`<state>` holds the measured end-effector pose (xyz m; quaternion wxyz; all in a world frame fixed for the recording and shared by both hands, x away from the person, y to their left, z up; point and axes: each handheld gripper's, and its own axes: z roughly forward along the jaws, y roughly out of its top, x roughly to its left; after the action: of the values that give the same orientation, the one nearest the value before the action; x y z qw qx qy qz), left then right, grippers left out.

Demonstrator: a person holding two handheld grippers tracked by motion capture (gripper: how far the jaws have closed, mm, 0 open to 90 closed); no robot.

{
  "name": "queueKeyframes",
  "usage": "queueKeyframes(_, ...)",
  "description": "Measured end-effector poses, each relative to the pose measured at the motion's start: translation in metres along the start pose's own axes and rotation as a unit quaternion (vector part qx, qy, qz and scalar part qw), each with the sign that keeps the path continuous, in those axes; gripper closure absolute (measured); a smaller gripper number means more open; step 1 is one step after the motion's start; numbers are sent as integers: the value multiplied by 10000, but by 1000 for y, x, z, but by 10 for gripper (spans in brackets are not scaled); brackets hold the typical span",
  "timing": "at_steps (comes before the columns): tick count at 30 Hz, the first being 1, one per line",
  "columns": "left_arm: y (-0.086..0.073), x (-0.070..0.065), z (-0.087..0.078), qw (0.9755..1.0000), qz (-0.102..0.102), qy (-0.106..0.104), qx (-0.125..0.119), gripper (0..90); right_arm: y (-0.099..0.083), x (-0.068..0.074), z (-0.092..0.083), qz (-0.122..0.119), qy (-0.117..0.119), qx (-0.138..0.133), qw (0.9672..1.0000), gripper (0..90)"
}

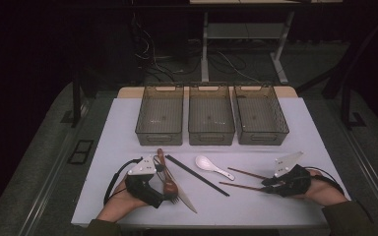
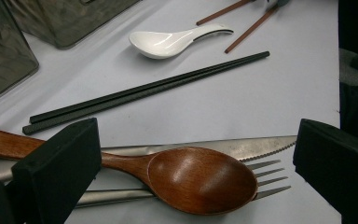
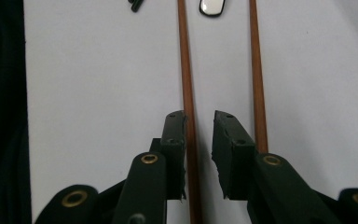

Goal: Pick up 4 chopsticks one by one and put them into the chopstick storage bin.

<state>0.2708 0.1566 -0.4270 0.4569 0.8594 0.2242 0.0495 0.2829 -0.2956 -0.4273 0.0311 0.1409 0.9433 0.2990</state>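
My left gripper [image 1: 166, 184] [image 2: 198, 140] rests at the table's near left, jaws wide open around a wooden spoon [image 1: 161, 158] [image 2: 200, 179] that lies over a steel fork [image 2: 268, 179] and a serrated knife [image 1: 184, 196] [image 2: 242, 145]. Neither pad touches them. At the near right, my right gripper [image 1: 266, 186] [image 3: 199, 116] points left, its jaws a narrow gap apart. One brown chopstick [image 1: 238, 186] [image 3: 185, 70] runs through that gap against one pad, clear of the other. The second brown chopstick [image 1: 246, 173] [image 3: 256, 70] lies just outside the jaws.
Three grey bins [image 1: 160, 135] [image 1: 210, 135] [image 1: 262, 135] stand side by side at the back of the white table [image 1: 123, 128]. A pair of black chopsticks [image 1: 197, 175] [image 2: 158, 86] and a white soup spoon [image 1: 209, 164] [image 2: 168, 41] lie in the middle between my hands.
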Motion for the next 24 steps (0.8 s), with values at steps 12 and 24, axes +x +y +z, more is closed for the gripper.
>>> queueKeyframes(12,0,0,0,10000,-8,0,3,2,-15,-3,1,-103,149,81,9998,794)
queueKeyframes(24,0,-1,1,10000,7,-10,10,2,-16,-4,1,-234,236,38,9994,839)
